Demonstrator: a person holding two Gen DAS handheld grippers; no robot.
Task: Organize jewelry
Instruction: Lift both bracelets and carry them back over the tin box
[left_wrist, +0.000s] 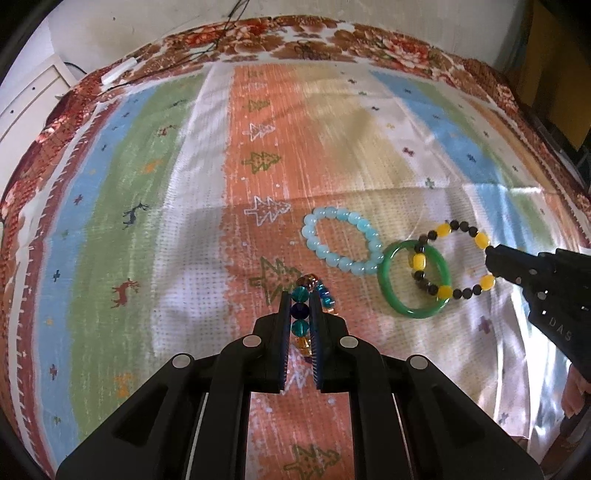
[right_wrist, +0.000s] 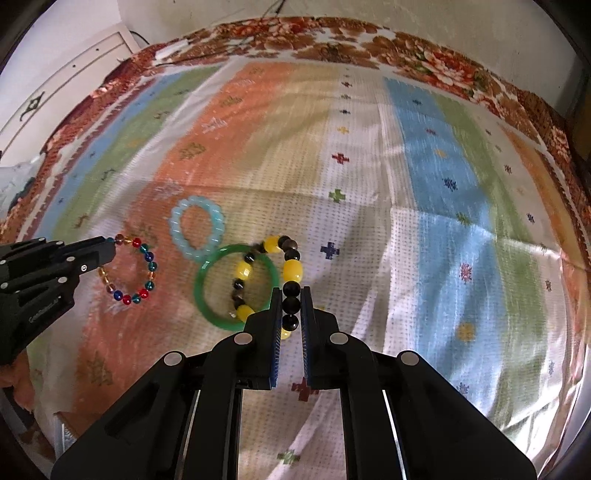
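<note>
My left gripper (left_wrist: 299, 295) is shut on a multicolour glass-bead bracelet (left_wrist: 300, 310); it also shows in the right wrist view (right_wrist: 147, 266), held at its top left by the left gripper (right_wrist: 110, 243). My right gripper (right_wrist: 290, 293) is shut on a yellow-and-black bead bracelet (right_wrist: 291, 269), which overlaps a green jade bangle (right_wrist: 201, 291). In the left wrist view the right gripper (left_wrist: 489, 254) holds that bracelet (left_wrist: 480, 240) over the bangle (left_wrist: 388, 291). A light-blue bead bracelet (left_wrist: 325, 254) lies on the cloth beside the bangle, also in the right wrist view (right_wrist: 177, 236).
A striped cloth (left_wrist: 147, 184) with tree and deer patterns covers the surface, over a brown floral cloth (left_wrist: 332, 37). Cables (left_wrist: 221, 37) and a white block (left_wrist: 118, 72) lie at the far edge. A white cabinet (right_wrist: 74, 74) stands at the left.
</note>
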